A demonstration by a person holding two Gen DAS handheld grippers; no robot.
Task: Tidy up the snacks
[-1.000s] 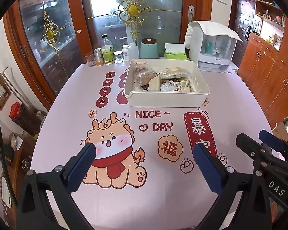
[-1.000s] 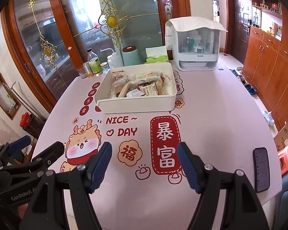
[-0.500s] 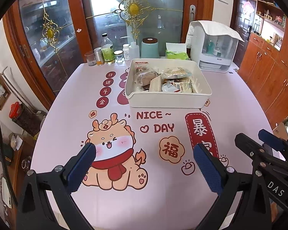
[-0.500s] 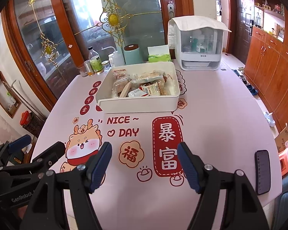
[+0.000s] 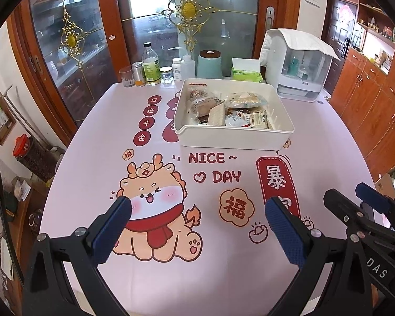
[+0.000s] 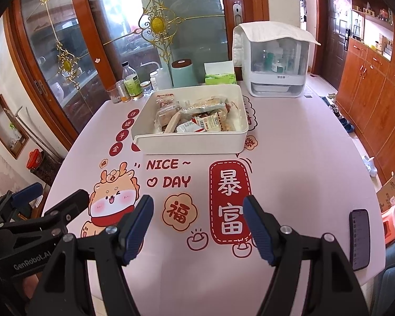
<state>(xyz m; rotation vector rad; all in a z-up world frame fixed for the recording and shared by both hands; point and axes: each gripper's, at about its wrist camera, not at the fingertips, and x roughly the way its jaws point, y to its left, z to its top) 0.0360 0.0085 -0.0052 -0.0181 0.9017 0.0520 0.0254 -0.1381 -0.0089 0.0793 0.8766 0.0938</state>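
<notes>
**Snacks lie in the bin, both tools hang empty at the near edge**

A dining room with wood-framed glass doors and wooden cabinets surrounds a pink tabletop (image 5: 97, 137) printed with a cartoon dragon and red characters. Toward its far edge, a little right of centre in the left wrist view, stands a white bin (image 5: 234, 138), and the wrapped snacks (image 5: 223, 108) lie heaped loosely inside it, overlapping at odd angles. No packet shows on the bare tabletop outside the bin. Behind it, along the far edge, stand bottles and jars (image 5: 150, 68), a green tissue box (image 5: 246, 75) and a white covered container (image 5: 297, 63). A dark phone (image 6: 359, 238) lies near the near right corner.

The left tool (image 5: 197, 226) and the right tool (image 6: 198, 226) both hover over the near edge, well apart from the bin, each with its fingers spread wide and pinching nothing.

This scene fits two stages alike: snacks gathered into the bin with the tools drawn away, or a jumbled bin waiting to be sorted. The pictures do not settle which. Any further handling would call for a long reach forward to the bin and a careful pinch on one thin, crinkly wrapper.
</notes>
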